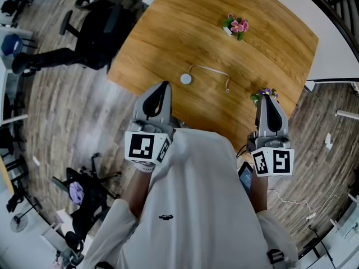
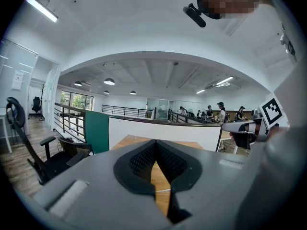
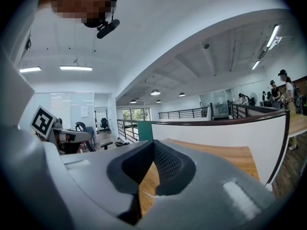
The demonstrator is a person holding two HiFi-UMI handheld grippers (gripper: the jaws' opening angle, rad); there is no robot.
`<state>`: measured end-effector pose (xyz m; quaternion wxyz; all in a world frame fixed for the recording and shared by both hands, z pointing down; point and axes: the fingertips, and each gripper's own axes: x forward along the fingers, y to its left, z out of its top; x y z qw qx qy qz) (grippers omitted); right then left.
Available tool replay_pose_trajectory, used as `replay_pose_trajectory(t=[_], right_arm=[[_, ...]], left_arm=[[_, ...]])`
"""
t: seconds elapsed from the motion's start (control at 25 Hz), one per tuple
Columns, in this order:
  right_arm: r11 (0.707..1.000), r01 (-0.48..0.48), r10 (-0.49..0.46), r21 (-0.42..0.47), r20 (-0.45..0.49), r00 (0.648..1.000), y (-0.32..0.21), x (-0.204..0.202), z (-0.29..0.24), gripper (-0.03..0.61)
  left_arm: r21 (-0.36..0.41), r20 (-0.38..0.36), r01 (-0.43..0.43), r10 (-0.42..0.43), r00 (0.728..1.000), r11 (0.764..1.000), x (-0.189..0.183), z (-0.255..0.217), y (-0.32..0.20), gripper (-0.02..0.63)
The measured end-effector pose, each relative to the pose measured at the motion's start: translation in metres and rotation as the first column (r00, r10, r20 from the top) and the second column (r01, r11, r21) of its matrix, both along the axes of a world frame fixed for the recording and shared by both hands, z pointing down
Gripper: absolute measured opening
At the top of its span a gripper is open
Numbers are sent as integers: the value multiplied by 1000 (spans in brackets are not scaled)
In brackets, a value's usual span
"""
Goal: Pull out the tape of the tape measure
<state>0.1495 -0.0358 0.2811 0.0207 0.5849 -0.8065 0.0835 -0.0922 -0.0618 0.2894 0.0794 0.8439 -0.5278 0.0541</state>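
Tape measure (image 1: pixel 185 78) lies on the counter (image 1: pixel 168 27), its tape (image 1: pixel 210 69) already drawn out to its right. Left claw (image 1: pixel 164 86) and right claw (image 1: pixel 265 100), each pressed together and empty, hover short of the tape measure. No further pull looks needed.

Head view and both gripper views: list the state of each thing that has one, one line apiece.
left gripper: shut, empty, above the table's near edge
right gripper: shut, empty
tape measure: lying on the table, untouched
tape: partly out, lying in a loose curve
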Motion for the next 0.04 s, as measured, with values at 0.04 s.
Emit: replay_pose_trajectory(t=[0.04], right_arm=[[1000,0,0,0,0,1000,0,0,0,2]], left_arm=[[1,-1,0,0,1000,1000,0,0,0,17]])
